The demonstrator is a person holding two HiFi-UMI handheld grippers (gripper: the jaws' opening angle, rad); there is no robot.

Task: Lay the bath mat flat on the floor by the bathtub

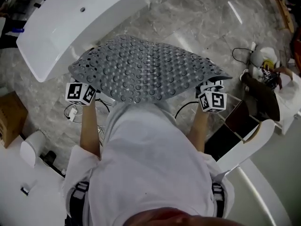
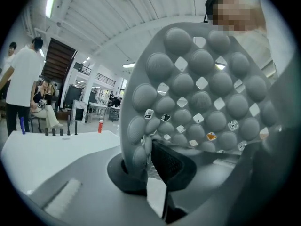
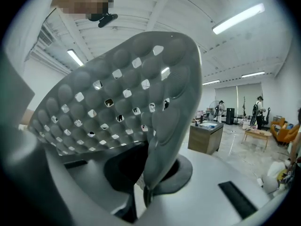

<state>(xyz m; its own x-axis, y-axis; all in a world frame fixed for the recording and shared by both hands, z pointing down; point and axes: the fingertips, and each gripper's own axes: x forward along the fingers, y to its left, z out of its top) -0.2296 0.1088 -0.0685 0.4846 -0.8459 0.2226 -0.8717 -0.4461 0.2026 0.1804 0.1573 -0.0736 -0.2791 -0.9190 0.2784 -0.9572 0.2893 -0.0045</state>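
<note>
A grey bath mat with round bumps and small holes hangs spread out in the air, held by its two near corners. My left gripper is shut on the left corner, and in the left gripper view the mat rises from the jaws. My right gripper is shut on the right corner; in the right gripper view the mat curls up over the jaws. The white bathtub stands beyond the mat at the upper left. Marble floor lies below.
A cardboard box sits at the left. White fixtures stand near my left side. A cable and small items lie on the floor at the right, beside a dark box and white furniture. Several people stand far off.
</note>
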